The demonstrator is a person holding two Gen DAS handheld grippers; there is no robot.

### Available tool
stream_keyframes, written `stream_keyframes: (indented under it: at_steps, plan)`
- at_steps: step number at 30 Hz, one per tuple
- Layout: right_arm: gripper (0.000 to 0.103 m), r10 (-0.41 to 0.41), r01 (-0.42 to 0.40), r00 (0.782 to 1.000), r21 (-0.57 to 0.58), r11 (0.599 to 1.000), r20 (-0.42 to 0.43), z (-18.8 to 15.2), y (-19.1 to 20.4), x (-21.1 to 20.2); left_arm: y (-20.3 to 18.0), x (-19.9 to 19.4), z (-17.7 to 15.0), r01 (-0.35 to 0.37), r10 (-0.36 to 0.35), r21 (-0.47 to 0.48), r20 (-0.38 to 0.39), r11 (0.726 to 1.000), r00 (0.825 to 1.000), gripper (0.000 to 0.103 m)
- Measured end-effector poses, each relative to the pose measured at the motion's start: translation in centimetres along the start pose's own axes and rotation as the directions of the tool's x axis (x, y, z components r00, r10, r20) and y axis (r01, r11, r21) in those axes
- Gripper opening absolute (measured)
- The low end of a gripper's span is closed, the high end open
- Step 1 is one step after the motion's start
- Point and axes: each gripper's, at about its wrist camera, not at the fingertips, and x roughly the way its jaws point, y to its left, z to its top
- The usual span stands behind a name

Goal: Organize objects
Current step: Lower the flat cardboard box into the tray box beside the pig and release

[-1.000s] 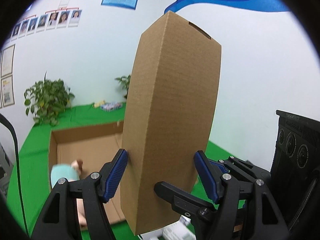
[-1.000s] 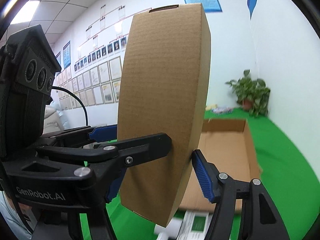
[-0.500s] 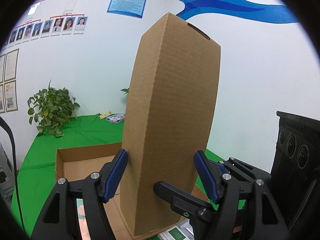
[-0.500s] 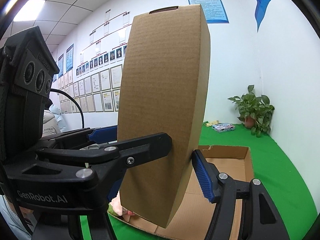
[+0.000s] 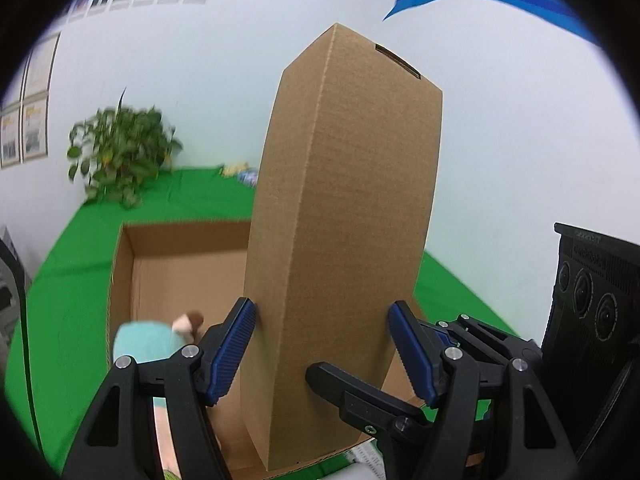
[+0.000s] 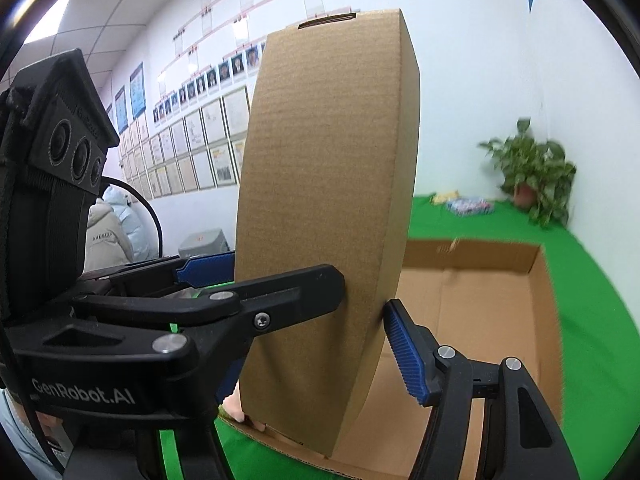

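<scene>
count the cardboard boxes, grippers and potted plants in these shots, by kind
cardboard boxes: 2, the tall closed box held upright and the open box on the green cloth
grippers: 2, left gripper and right gripper
potted plants: 1, potted plant
total: 5

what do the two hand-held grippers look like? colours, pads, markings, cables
Both are matte black plastic with silver screws. Left hand-held gripper and right hand-held gripper have ribbed blue finger pads. White "GenRobot.AI" lettering marks the left unit, which carries a black three-lens camera housing and a black cable.
</scene>
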Motion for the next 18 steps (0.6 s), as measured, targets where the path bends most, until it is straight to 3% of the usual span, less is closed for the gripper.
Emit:
stream_keyframes:
  at_steps: [6, 14, 16, 18]
  plan:
    - [0.063, 0.034, -0.029, 0.994, 0.052, 0.998, -0.102, -3.0, -2.2, 6.6, 2.9, 3.6, -1.6, -0.041, 0.033, -0.079, -0.095, 0.996, 0.995, 0.069]
    - [0.062, 0.103, -0.078, 0.972, 0.125, 0.989, -0.21, -6.7, -4.5, 15.1, 6.8, 8.0, -4.1, -0.112, 0.068, -0.18, -0.238, 0.977, 0.969, 0.069]
    - [0.062, 0.114, -0.081, 0.965, 0.145, 0.986, -0.238, -7.7, -5.3, 17.1, 7.5, 8.9, -4.8, -0.131, 0.075, -0.193, -0.272, 0.972, 0.959, 0.065]
    - [0.061, 0.11, -0.072, 0.96, 0.153, 0.986, -0.257, -8.6, -6.4, 19.0, 7.8, 9.4, -5.3, -0.146, 0.084, -0.194, -0.299, 0.97, 0.951, 0.049]
